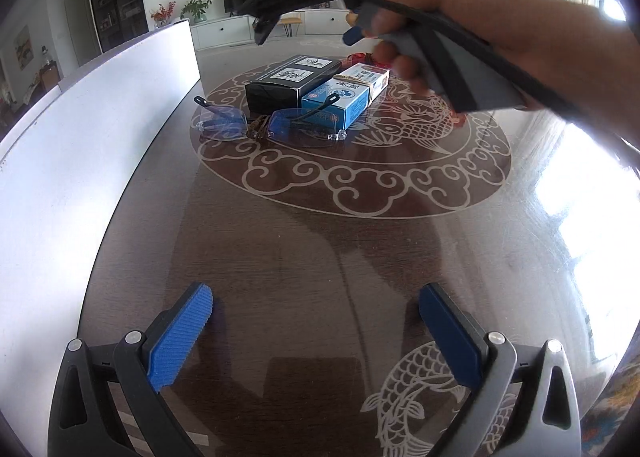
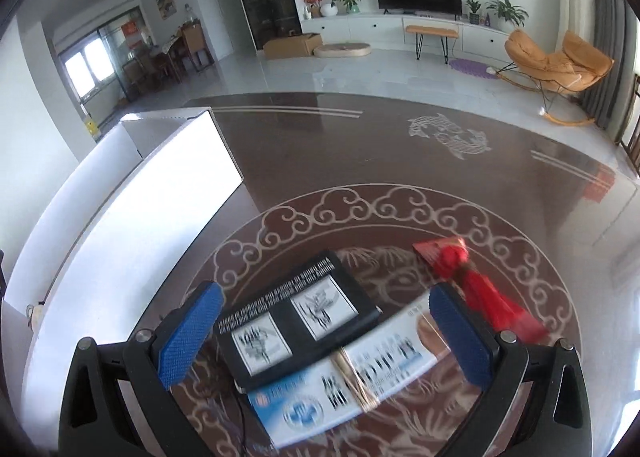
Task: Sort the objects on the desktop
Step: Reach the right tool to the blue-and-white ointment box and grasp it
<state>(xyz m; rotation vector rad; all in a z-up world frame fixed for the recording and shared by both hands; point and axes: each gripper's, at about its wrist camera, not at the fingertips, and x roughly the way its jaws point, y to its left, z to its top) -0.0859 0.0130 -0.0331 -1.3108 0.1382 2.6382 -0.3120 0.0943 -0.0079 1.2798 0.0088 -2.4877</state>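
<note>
A long white container (image 1: 100,105) runs along the left side of the dark table (image 1: 304,241), its near wall tall and plain; from either camera its inside is hidden, so I cannot tell what it holds. In the middle of the table's round pale pattern sit 2 boxes touching side by side: a black box (image 1: 288,83) with white label panels and a blue-and-white box (image 1: 346,95) ringed by a rubber band. A pair of rimless glasses (image 1: 266,127) lies just in front of them, one temple resting against the blue-and-white box. A red tasselled ornament (image 2: 476,285) lies just beyond the boxes, to their right in the right wrist view.

The left gripper (image 1: 316,321) hangs low over bare tabletop near the close edge, its blue-padded jaws spread wide with nothing between them. The right gripper (image 2: 326,327) is above the 2 boxes, jaws spread apart and straddling them without touching; that view is blurred. In the left view a hand (image 1: 472,29) reaches in from the upper right, wrapped around the right gripper's handle, tilted down toward the boxes.

Between the left gripper and the glasses the table is open; the right half is bare and glaring with window light.
</note>
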